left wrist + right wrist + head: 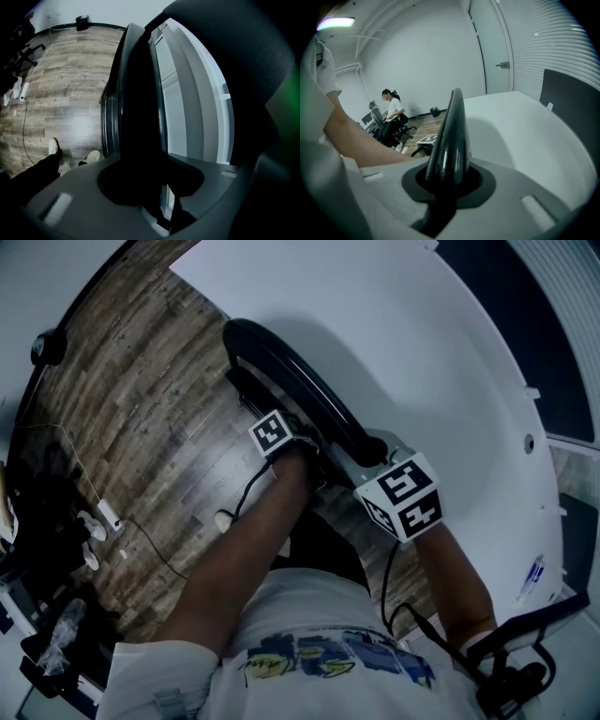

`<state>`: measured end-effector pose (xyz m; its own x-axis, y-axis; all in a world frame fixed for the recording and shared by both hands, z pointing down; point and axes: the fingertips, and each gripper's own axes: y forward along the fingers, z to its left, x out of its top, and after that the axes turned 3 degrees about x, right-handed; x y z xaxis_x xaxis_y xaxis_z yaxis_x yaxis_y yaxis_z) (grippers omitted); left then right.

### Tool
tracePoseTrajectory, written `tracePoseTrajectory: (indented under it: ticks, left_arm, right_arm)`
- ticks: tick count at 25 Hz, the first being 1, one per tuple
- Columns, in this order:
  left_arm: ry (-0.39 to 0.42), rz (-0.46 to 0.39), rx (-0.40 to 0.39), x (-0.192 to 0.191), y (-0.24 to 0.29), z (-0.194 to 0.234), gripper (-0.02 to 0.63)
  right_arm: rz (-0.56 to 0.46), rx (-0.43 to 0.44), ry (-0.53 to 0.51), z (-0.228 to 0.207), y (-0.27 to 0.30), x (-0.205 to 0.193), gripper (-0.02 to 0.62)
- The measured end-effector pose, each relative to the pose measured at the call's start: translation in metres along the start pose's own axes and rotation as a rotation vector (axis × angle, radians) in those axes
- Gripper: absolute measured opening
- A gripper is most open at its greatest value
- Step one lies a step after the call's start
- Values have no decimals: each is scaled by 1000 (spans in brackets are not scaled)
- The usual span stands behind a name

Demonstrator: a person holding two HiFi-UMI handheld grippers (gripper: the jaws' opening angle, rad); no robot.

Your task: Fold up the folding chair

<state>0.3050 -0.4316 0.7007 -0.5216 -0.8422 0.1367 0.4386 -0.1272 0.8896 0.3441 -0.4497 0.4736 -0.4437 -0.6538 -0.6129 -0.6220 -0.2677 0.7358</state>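
The black folding chair [291, 371] stands flat and upright between the wooden floor and a white table. Its curved top rail runs from the upper left down to my grippers. My left gripper [298, 444], under its marker cube, is shut on the chair's dark frame [138, 93], which fills the gap between the grey jaws [150, 176]. My right gripper [370, 463] is shut on the glossy black rail [452, 136], which rises straight out of the jaws [447, 183]. Both fingertip pairs are hidden by the chair in the head view.
A large white table [422, 343] lies right of the chair, with wooden floor [141, 418] on the left. Cables and a power strip [105, 517] lie on the floor. A person sits on an office chair [393, 117] far back. The holder's shoes [54, 146] are close by.
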Motion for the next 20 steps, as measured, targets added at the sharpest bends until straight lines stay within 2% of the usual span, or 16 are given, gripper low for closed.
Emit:
tracePoseTrajectory:
  ticks: [4,16,20]
  left_arm:
    - [15,7,-10,1,7,-6,155]
    - [55,14,-127,6,16,-29,187]
    - [59,12,-144,7,17,-30,193]
  right_arm:
    - [-3,8,5,-12,-1,-2,60]
    - [-6,21,26,-38,-7,-3,60]
    - [-5,27,26,-40,-8,-2,60]
